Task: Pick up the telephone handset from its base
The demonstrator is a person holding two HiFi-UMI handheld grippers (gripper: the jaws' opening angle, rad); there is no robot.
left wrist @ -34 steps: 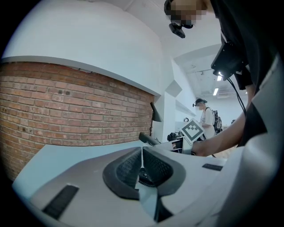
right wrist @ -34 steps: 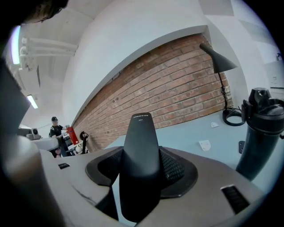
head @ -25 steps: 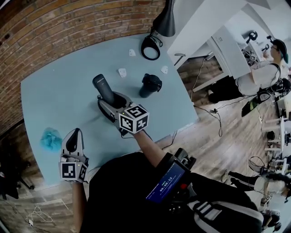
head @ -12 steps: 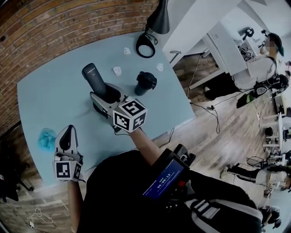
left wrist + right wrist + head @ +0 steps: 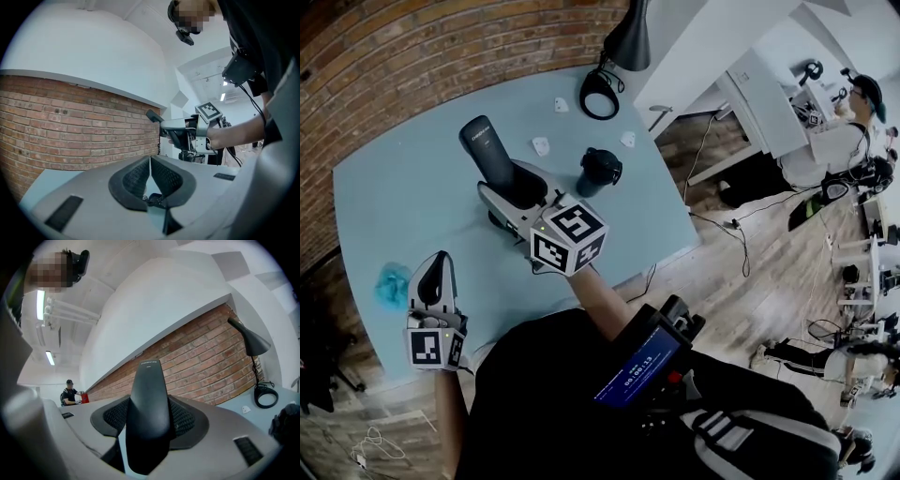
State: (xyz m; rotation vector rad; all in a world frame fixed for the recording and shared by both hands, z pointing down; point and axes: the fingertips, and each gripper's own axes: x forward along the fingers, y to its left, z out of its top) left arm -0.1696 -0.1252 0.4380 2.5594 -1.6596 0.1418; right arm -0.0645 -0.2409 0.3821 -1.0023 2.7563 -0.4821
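Clamped on the handset (image 5: 481,142), the right tongs (image 5: 517,190) have carried it higher above the worktop (image 5: 403,197); the left tongs (image 5: 439,267) stay together, empty.

The handset (image 5: 147,418) looks like smooth matt black plastic, the wall (image 5: 206,362) rough brick, the table (image 5: 412,187) smooth and matt.

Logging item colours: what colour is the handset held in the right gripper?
The handset is black, clearest in the right gripper view.
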